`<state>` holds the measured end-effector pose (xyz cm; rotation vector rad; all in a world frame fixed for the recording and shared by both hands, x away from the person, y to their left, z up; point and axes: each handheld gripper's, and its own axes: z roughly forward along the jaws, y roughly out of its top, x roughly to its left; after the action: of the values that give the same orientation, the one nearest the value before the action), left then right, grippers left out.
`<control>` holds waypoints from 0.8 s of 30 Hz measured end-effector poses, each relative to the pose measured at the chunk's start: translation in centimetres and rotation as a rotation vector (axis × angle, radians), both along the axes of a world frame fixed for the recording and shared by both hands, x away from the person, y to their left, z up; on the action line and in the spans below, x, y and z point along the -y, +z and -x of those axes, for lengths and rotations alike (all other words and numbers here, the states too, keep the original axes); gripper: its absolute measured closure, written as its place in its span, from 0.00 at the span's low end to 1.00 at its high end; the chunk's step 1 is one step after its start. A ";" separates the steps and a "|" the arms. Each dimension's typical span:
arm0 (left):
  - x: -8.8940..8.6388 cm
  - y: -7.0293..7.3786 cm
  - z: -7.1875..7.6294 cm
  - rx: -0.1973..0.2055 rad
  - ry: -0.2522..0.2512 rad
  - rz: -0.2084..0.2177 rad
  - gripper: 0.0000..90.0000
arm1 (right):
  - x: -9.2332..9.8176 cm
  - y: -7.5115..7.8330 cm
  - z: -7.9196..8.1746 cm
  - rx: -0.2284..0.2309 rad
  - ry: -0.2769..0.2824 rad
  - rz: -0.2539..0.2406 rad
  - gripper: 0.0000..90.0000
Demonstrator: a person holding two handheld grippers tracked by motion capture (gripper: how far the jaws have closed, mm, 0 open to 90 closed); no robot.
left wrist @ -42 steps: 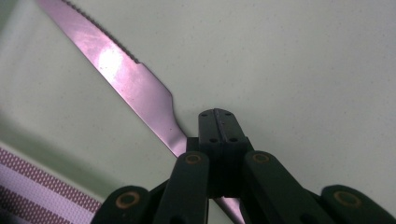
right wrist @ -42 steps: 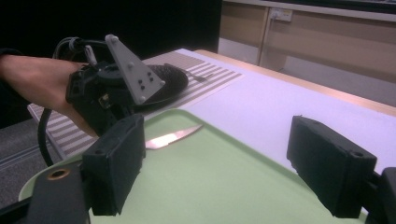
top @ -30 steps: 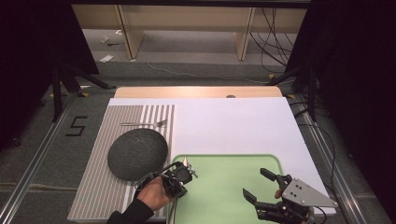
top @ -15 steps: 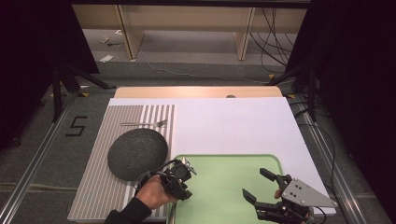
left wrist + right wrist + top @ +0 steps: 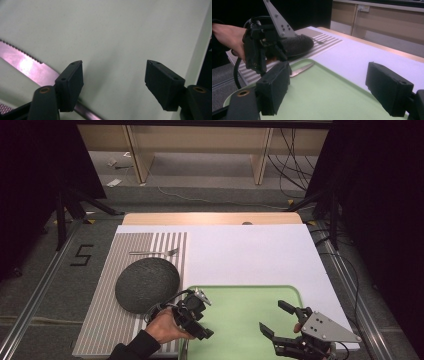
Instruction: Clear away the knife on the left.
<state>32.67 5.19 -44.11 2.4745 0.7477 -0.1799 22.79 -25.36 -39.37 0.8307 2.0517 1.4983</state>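
Two gaping black tools (image 5: 192,317) (image 5: 274,317), serrated steel knife (image 5: 30,65) on smooth green tray (image 5: 240,295), round dark plate (image 5: 146,283), ribbed mat (image 5: 120,250)

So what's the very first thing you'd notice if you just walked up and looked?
Probably the bright green tray at the near edge of the white table, with two black grippers over it: the left gripper at its left edge, the right gripper toward its right, both open. Next, the dark round plate on the striped mat, a fork beyond it, and a knife lying in the tray.
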 end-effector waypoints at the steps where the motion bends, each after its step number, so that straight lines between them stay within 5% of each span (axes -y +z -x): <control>1: 0.0 0.1 0.0 0.007 0.001 0.015 0.32 | 0.0 0.0 0.0 -0.001 -0.001 0.002 0.23; 7: -0.6 0.9 0.1 0.045 0.023 0.101 0.29 | 0.0 0.0 0.0 0.000 0.000 0.004 0.23; 24: -1.7 2.0 0.6 0.117 0.023 0.254 0.24 | 0.0 0.0 0.0 -0.002 0.002 0.001 0.22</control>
<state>32.05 6.85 -42.07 2.2141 0.6594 -0.1124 22.79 -25.32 -39.38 0.8303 2.0550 1.4977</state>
